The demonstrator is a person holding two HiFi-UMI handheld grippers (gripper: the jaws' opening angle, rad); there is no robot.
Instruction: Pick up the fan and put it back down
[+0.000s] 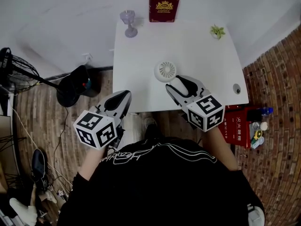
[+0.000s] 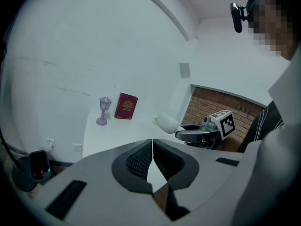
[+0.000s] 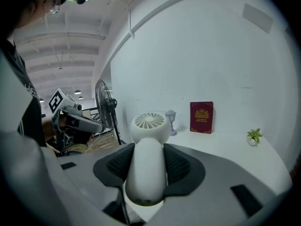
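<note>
Nearest, the left gripper (image 1: 121, 98) is just outside the near left corner of the white rectangular desk (image 1: 197, 55), and its dark fingers (image 2: 136, 161) are pressed together. The right gripper (image 1: 180, 84) is at the near edge. Its fingers (image 3: 181, 166) are clamped on the handle of the small white handheld fan (image 1: 166, 71), whose round head is over the desk close to that edge. At the far edge stand a grey lantern-shaped ornament (image 1: 128, 22), a dark red book (image 1: 163, 7) and, near the far right corner, a small green plant (image 1: 217, 31).
</note>
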